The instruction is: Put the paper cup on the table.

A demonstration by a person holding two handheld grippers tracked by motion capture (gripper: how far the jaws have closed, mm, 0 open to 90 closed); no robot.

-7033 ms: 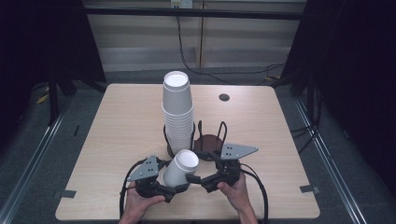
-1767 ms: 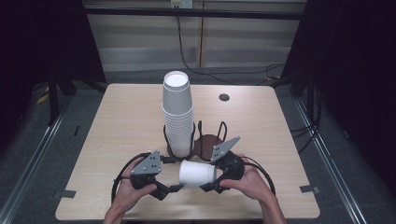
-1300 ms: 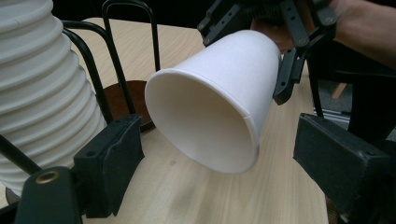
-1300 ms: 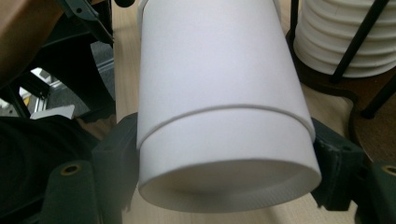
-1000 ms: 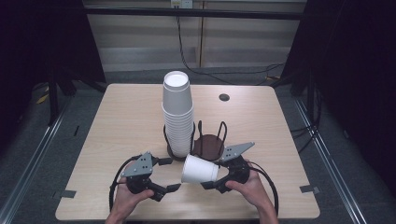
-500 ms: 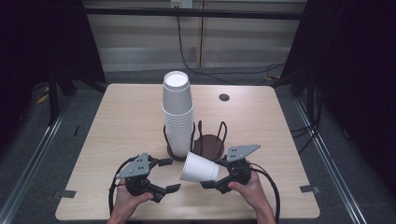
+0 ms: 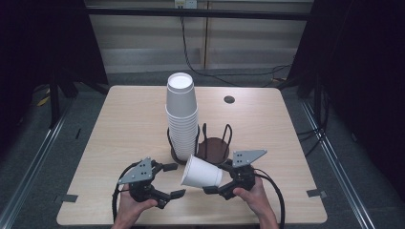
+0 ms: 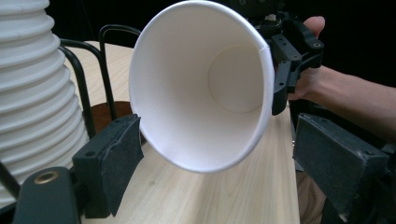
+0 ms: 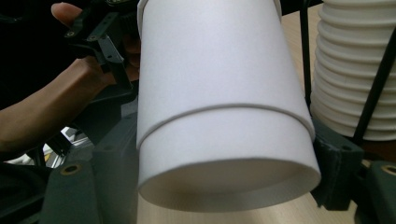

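1. Two nested white paper cups (image 7: 202,172) clamped near the base in fingers of right gripper (image 7: 220,183); seam of outer cup visible in right gripper view (image 9: 219,112). Lying sideways above the pale wooden tabletop (image 7: 124,124), mouth toward left gripper (image 7: 168,180).
2. Left gripper fingers (image 8: 114,154) parted, empty, flanking the cup rim (image 8: 201,84) without contact.
3. Risk, judged: thin wall crushed or rim creased if left fingers pinch hard; both cups dragged out together if right grip too light.
4. Risk, judged: sideways swing knocking tall stack of white paper cups (image 7: 182,119) standing in black wire holder (image 7: 198,143) just behind.
5. Room: bare tabletop to left and right of holder; near edge close under both hands, little slack there. Small dark round grommet (image 7: 229,99) far back, well apart.
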